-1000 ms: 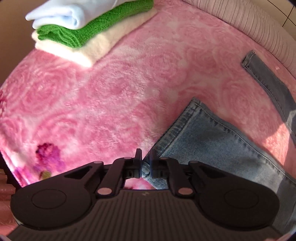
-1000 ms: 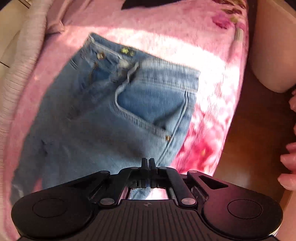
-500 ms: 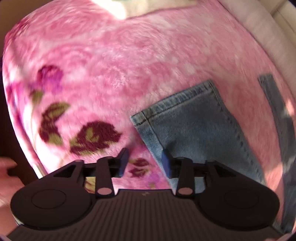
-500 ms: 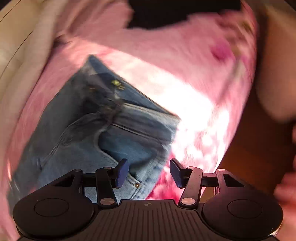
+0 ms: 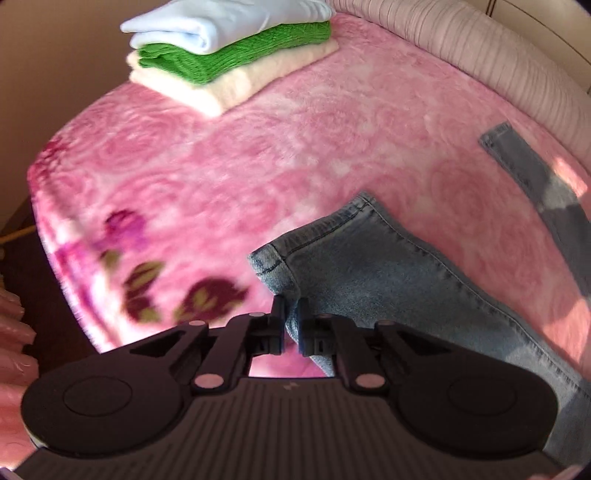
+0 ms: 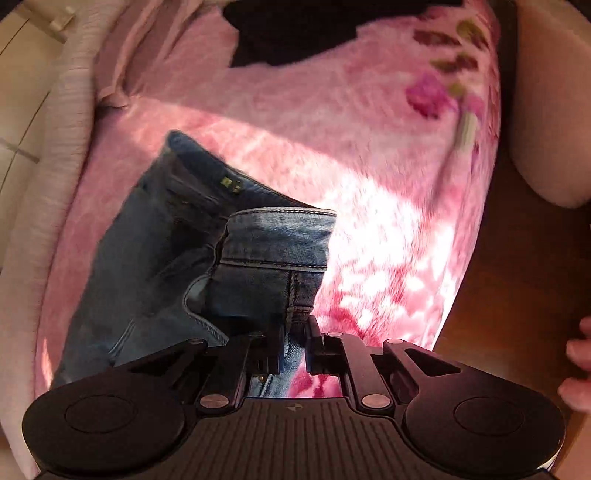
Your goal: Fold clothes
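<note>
Since half a second ago: both grippers, then spread wide over the denim, have just been closing and now pinch it.
Jeans (image 5: 388, 273): spread on the pink bed blanket (image 5: 229, 155), near leg's hem corner at the blanket's front edge, second leg (image 5: 532, 177) lying apart toward the headboard side.
Left gripper (image 5: 291, 321): fingers clenched on the near leg's side edge just behind the hem, cloth bunched between them.
Right gripper (image 6: 295, 339): fingers clamped on the side seam below the waistband (image 6: 280, 236), which is lifted and curling over the seat.
Step in hand: judged to be the lengthwise fold, carrying the near side over the far leg.
Doing it well: lift both ends together, keep the edge taut between the 2 grips, lay seam on seam before letting go.
Risk: thick denim could slip from such a shallow bite.
Around: stack of 3 folded pieces (image 5: 229, 51) at the blanket's far corner, well apart; a dark garment (image 6: 295, 29) beyond the waistband.
</note>
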`<action>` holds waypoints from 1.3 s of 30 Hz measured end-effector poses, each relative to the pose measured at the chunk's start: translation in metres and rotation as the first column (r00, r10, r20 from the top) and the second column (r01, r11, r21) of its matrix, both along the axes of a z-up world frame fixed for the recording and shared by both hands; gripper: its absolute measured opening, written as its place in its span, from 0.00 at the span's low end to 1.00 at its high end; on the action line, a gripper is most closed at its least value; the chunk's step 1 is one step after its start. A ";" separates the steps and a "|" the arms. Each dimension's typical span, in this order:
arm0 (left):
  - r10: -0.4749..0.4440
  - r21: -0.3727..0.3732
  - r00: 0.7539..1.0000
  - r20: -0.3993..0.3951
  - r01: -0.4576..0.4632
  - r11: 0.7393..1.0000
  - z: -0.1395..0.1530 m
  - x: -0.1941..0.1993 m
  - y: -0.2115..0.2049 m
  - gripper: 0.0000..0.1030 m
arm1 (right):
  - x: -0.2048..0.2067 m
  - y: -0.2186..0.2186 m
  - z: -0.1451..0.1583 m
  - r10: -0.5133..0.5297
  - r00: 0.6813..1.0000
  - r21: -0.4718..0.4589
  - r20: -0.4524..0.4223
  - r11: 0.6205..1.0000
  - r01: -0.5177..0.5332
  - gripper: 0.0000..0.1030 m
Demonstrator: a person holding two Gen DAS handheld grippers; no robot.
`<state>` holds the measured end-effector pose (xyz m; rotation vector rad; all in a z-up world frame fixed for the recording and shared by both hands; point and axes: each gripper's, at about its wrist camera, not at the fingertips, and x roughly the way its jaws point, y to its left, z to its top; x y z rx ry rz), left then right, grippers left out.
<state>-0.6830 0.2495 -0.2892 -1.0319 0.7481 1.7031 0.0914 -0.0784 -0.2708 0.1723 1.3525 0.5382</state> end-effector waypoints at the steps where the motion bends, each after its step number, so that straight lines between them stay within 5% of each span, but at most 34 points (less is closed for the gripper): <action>1: -0.007 -0.007 1.000 -0.010 0.007 1.000 0.001 -0.001 -0.009 0.06 | 0.001 -0.003 0.002 0.001 1.000 -0.003 0.004 1.000 -0.001 0.07; 5: -0.048 -0.116 0.995 -0.088 0.038 0.993 -0.030 0.002 -0.031 0.12 | 0.004 -0.009 -0.021 0.041 0.999 -0.072 0.000 0.997 -0.041 0.09; 7: -0.033 -0.118 0.990 -0.135 0.017 0.993 -0.027 0.005 -0.032 0.12 | 0.005 -0.004 -0.034 0.040 0.999 -0.134 -0.023 0.990 -0.043 0.21; 11: -0.002 -0.086 0.984 -0.177 -0.013 0.996 -0.002 -0.006 -0.029 0.15 | 0.000 0.010 -0.001 0.104 0.987 -0.232 0.120 0.970 -0.074 0.39; 15: 0.031 -0.011 0.998 -0.051 -0.032 0.999 0.012 -0.003 -0.006 0.21 | -0.011 0.030 0.034 0.129 0.950 -0.228 0.285 0.972 -0.064 0.41; 20: -0.064 0.025 0.987 0.145 0.061 0.998 0.000 0.048 0.054 0.21 | -0.029 0.085 0.023 0.094 0.991 0.096 0.090 0.990 -0.103 0.41; 25: -0.236 0.078 0.935 0.266 0.223 0.972 -0.010 0.114 0.131 0.24 | -0.074 0.158 -0.011 0.105 0.983 0.286 -0.151 0.956 -0.058 0.41; 32: -0.293 0.123 0.873 0.389 0.266 0.956 -0.029 0.169 0.235 0.28 | -0.124 0.231 -0.066 0.038 0.951 0.292 -0.308 0.955 0.057 0.41; 39: -0.161 0.148 0.879 0.449 0.104 0.984 -0.062 0.168 0.312 0.30 | -0.149 0.256 -0.094 -0.019 0.959 0.229 -0.283 0.970 0.087 0.41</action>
